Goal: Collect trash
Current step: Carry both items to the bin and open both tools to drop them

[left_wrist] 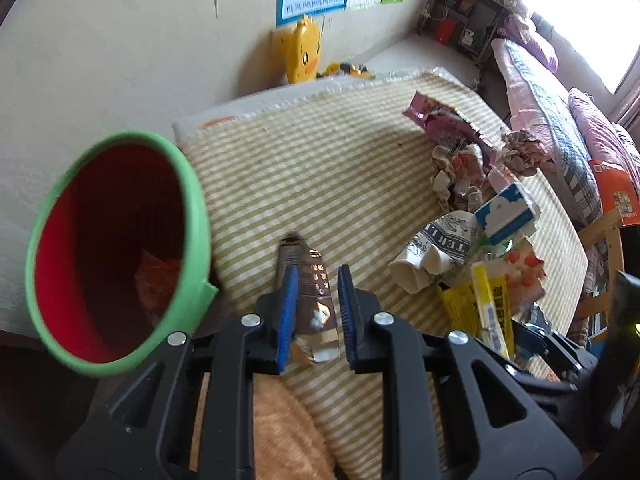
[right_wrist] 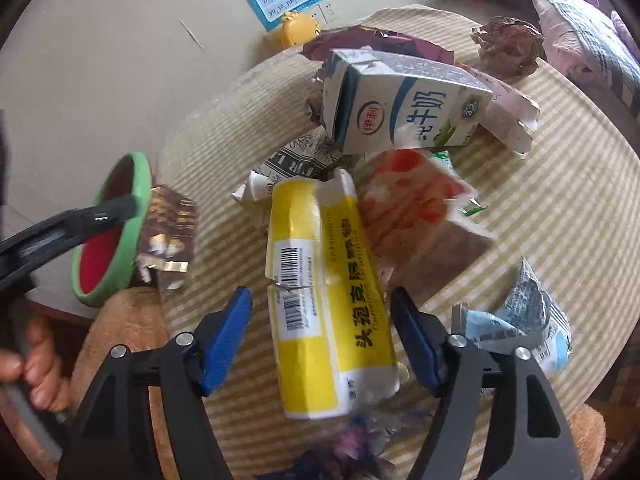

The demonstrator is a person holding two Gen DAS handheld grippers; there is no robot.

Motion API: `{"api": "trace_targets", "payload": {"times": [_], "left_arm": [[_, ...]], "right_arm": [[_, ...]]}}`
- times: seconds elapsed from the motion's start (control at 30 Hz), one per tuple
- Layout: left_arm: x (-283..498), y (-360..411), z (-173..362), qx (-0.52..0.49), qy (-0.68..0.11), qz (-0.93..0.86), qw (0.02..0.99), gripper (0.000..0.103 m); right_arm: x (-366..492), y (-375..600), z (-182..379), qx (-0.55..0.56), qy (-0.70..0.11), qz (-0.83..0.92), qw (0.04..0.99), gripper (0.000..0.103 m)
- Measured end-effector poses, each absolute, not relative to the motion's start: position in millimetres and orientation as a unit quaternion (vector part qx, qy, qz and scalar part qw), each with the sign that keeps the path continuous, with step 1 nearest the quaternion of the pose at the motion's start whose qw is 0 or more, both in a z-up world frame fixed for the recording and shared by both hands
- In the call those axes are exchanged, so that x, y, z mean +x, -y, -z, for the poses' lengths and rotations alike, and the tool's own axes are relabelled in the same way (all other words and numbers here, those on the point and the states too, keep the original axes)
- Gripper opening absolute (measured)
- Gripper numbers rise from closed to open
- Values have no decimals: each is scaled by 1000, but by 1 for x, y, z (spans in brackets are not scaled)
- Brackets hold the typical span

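Your left gripper (left_wrist: 318,280) is clenched on a brown foil wrapper (left_wrist: 314,288), held above the striped mat (left_wrist: 320,168) with the green-rimmed bin (left_wrist: 120,252) at its nine o'clock; the step in hand appears to be the carry to the bin, and the next move calls for bringing the wrapper over the red opening before you release. Your right gripper (right_wrist: 322,320) stands released, its jaws astride a yellow packet (right_wrist: 332,300) without pressing it; closing on it looks the next pick. At twelve o'clock of that packet lie a milk carton (right_wrist: 404,108) and a red-and-white wrapper (right_wrist: 416,208), and at three o'clock a blue packet (right_wrist: 520,320), crowding the right jaw.
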State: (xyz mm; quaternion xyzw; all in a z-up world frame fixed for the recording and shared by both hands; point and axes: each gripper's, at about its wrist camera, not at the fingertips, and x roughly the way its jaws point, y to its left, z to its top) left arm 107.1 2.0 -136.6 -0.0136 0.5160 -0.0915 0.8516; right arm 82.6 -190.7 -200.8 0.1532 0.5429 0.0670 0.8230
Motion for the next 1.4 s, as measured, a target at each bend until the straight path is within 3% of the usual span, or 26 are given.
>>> {"api": "trace_targets", "payload": {"times": [0.1,0.23,0.3,0.57,0.87,1.03,1.4], "left_arm": [[99,-8,126,-7,-498,90,862,20],[97,-23,128,-25,-506,80,859,24],[95,-29,132,-31,-508,76,857,48],[108,-37,174,-37,-558,67,826,72],[140,-22,220,-33,-614,49,787,72],[136,-32,216,-51,-601,37,797,49],[87,-49,117,-50,-477,63,875,49]], "right_arm": [[83,187,202,153,-545,-61,822,52],[75,188,189,153,-529,-52,833,42],[68,189,181,159,-518,-49,839,41],[47,183,149,181,-483,-61,855,41],[49,177,148,191,-483,-74,851,42],[47,181,149,201,-480,-71,851,42],[38,178,117,220,-415,-85,879,42]]}}
